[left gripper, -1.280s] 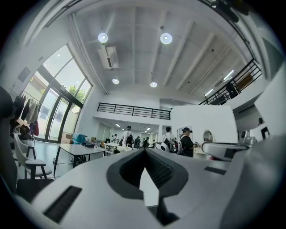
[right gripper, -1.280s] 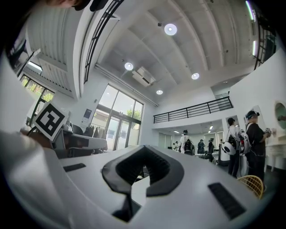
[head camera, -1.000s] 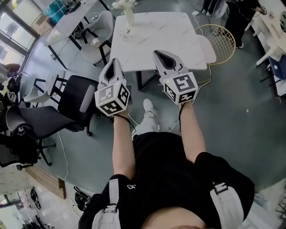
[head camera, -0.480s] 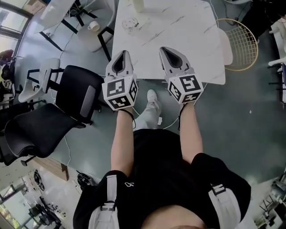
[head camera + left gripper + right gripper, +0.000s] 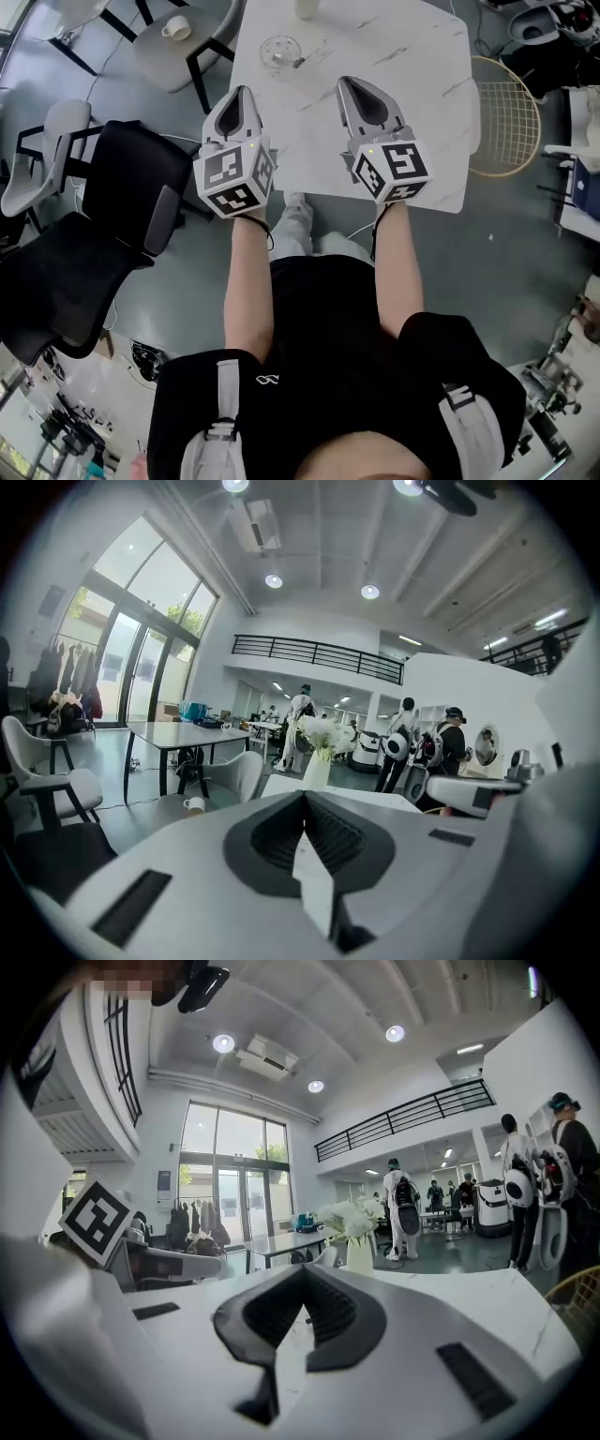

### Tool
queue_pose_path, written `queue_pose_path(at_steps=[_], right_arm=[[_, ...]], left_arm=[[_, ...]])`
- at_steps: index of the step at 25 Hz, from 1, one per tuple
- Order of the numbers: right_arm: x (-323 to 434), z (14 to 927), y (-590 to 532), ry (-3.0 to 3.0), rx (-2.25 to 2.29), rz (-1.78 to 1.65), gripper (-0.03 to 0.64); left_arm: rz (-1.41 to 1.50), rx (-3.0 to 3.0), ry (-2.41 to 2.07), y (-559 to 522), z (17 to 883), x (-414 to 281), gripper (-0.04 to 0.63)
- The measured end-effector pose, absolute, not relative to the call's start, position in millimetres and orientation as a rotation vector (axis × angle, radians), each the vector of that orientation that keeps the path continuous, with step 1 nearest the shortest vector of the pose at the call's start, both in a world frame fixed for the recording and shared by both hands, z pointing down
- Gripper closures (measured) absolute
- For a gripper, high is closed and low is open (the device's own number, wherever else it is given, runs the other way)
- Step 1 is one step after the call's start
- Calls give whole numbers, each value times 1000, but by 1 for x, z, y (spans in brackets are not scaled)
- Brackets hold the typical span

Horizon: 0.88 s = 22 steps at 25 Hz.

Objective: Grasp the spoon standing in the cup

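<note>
A clear glass cup (image 5: pixel 277 51) stands on the white marble table (image 5: pixel 422 103), far left of its top, with a spoon (image 5: pixel 297 63) poking out toward the right. My left gripper (image 5: pixel 241 92) is over the table's near left edge, its jaws together and empty, a short way in front of the cup. Level with it to the right, my right gripper (image 5: pixel 347 82) is also shut and empty. In the left gripper view (image 5: pixel 304 795) and the right gripper view (image 5: pixel 302 1271) the jaws meet at the tips with nothing between them. I cannot make out the cup in either.
A white vase with flowers (image 5: pixel 319 752) stands at the table's far edge. A yellow wire chair (image 5: pixel 511 112) is at the table's right, black office chairs (image 5: pixel 122 187) at its left. A grey chair bearing a white cup (image 5: pixel 174 28) stands beyond. People stand far off.
The table has come nearer in the head view. Both grippers have gone from in front of its near edge to over it, closer to the cup. The jaws stayed shut.
</note>
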State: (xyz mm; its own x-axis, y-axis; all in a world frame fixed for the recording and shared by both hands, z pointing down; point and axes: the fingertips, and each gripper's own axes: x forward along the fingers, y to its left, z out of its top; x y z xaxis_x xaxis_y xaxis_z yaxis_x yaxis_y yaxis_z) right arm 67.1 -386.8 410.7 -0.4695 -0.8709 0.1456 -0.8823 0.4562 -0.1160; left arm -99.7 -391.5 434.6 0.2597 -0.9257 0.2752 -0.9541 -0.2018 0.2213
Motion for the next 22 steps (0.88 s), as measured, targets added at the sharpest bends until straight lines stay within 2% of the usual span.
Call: queue_pose_path(at_steps=[12, 14, 22], right_arm=[[49, 414, -419, -2734, 1411, 288, 604], [42, 420, -426, -2741, 1329, 282, 561], [22, 469, -451, -2618, 1049, 141, 472]], left_arm=[[63, 2127, -1754, -430, 433, -103, 580], [40, 2084, -1769, -435, 440, -106, 580], [48, 1961, -1816, -431, 469, -116, 580]])
